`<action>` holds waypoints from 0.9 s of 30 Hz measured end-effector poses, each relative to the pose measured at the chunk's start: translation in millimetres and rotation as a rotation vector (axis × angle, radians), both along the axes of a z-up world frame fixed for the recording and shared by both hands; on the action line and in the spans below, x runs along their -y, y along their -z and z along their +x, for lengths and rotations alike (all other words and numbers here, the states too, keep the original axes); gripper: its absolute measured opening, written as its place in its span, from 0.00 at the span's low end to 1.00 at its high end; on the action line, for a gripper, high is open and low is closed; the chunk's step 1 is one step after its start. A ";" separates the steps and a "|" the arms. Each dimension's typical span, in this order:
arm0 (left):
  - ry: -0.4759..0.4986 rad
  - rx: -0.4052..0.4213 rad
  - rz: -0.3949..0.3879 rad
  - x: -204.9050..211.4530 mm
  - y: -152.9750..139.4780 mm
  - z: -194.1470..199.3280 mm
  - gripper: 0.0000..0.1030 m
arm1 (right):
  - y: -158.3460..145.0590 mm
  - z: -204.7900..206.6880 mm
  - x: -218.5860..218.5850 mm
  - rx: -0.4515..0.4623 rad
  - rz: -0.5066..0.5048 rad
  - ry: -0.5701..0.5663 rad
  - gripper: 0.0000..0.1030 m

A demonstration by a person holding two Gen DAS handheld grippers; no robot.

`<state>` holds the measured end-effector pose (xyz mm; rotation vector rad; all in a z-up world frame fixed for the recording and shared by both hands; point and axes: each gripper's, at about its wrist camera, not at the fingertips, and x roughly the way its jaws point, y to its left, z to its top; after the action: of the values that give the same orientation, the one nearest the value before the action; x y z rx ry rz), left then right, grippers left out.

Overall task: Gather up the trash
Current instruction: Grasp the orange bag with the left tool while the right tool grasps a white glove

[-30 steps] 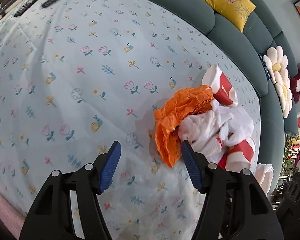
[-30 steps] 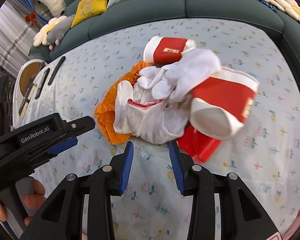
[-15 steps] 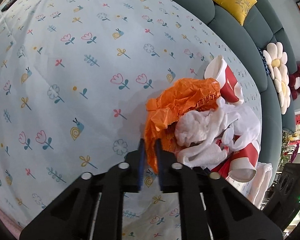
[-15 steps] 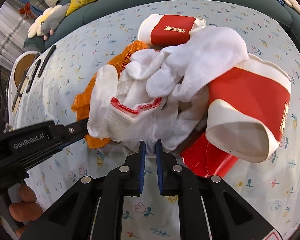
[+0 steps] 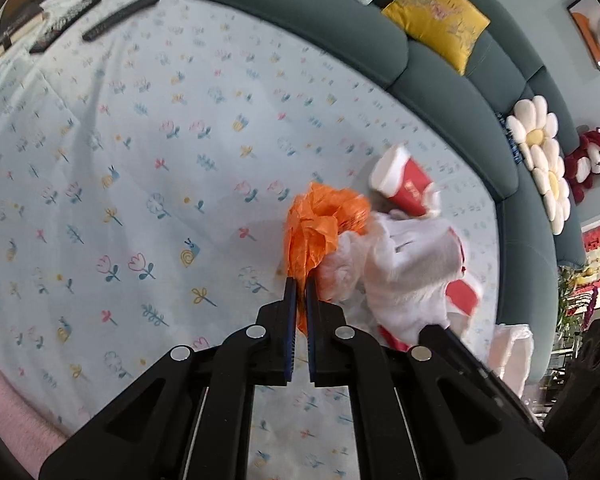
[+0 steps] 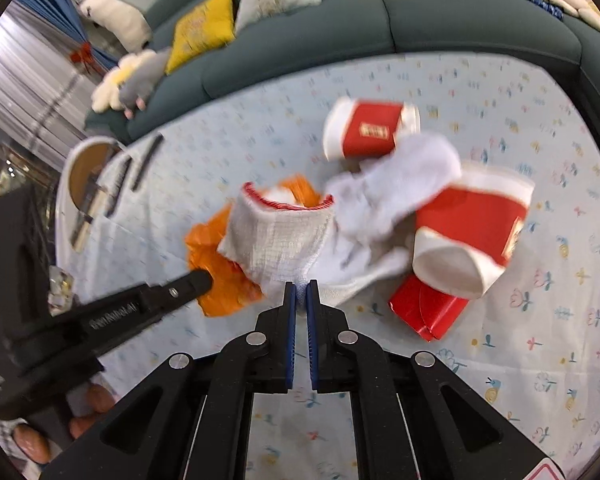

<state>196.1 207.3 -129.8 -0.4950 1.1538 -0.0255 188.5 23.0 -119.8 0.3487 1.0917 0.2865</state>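
A heap of trash lies on the flowered tablecloth (image 5: 140, 160). My left gripper (image 5: 300, 286) is shut on the lower edge of a crumpled orange plastic bag (image 5: 316, 232), lifted a little off the cloth. My right gripper (image 6: 301, 288) is shut on the hem of a white knit glove (image 6: 280, 240) with a red cuff. The left gripper (image 6: 198, 282) shows from the side in the right wrist view, against the orange bag (image 6: 224, 292). Two red-and-white paper cups (image 6: 368, 130) (image 6: 468, 228), a flat red carton (image 6: 424, 308) and a second white glove (image 6: 404, 176) lie in the heap.
A teal sofa (image 5: 308, 12) with yellow cushions (image 5: 436, 20) curves round the far side of the table. Black remotes (image 5: 120, 18) lie at the far left corner. Flower cushions and plush toys (image 5: 588, 162) rest on the sofa. A person's fingers (image 6: 28, 440) hold the left gripper.
Both grippers went from open to shut, the left on the orange bag, the right on the white glove. Both have since risen, pulling bag and glove up from the heap.
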 end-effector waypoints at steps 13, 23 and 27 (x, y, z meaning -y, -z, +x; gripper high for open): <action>0.096 0.235 0.016 56.3 -120.1 -30.8 0.04 | -128.0 -38.3 57.6 0.247 0.080 0.093 0.05; 0.234 0.339 0.038 134.0 -172.0 -59.3 0.04 | -170.8 -88.3 134.4 0.353 0.079 0.226 0.05; 0.300 0.360 0.054 172.5 -179.6 -69.0 0.04 | -174.6 -106.4 169.5 0.370 0.058 0.282 0.05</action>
<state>127.0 34.8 49.8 -0.2518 0.8627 -0.3300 82.0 -146.6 54.8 0.4752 0.6619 0.1241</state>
